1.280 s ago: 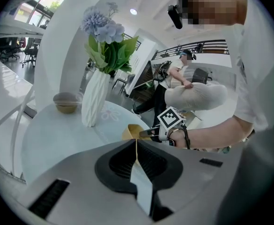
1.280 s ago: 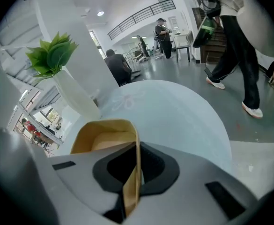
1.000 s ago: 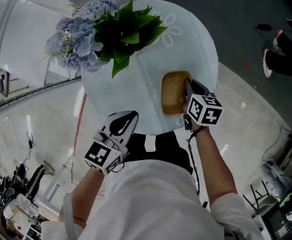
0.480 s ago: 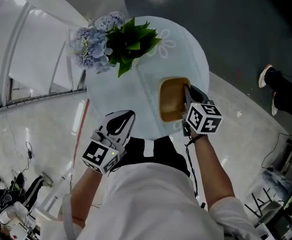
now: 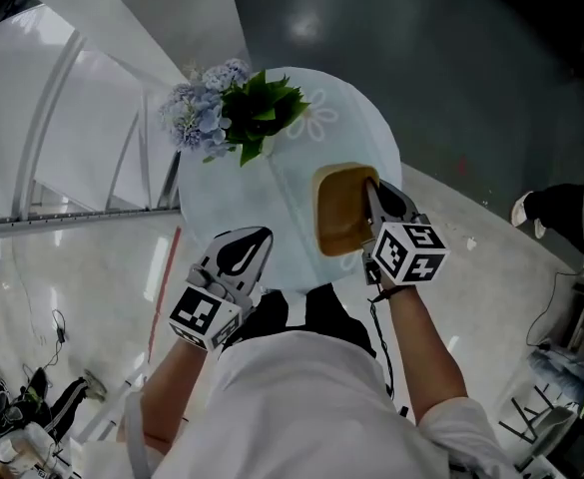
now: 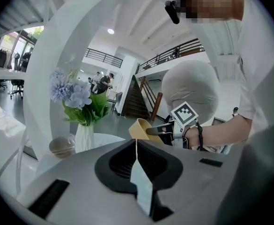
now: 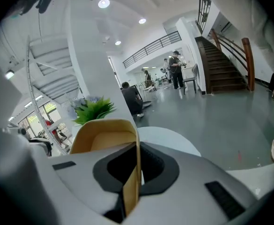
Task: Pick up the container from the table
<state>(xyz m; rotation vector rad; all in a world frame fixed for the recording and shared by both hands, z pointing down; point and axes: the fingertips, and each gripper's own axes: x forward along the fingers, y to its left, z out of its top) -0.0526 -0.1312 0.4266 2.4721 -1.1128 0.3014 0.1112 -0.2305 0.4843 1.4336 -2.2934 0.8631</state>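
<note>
Left gripper (image 5: pixel 252 242): smooth white moulded shell round a black ribbed recess, with a cube of black-and-white square markers at the wrist; jaws pressed together with nothing between them, over the table's near left edge in the head view. Flowers (image 5: pixel 212 113): ruffled pale blue-lilac hydrangea heads with glossy pointed green leaves (image 5: pixel 264 108), standing in a white ribbed vase (image 6: pixel 84 138) at the far left of the table top. Just left of the vase, a rounded, shiny grey-brown object (image 6: pixel 62 146), kind not clear. Table (image 5: pixel 234 193): round, covered in pale blue-white cloth creased down the middle, with a looped flower outline (image 5: pixel 321 113) in white near the far rim. Container (image 5: pixel 343 211): open-topped, rounded-rectangular tub, matte tan-yellow, thin-walled, held up over the near right part of the table. Right gripper (image 5: pixel 373 190): same white shell and marker cube, jaws clamped on the container's thin right-hand wall, one pad on either side.
</note>
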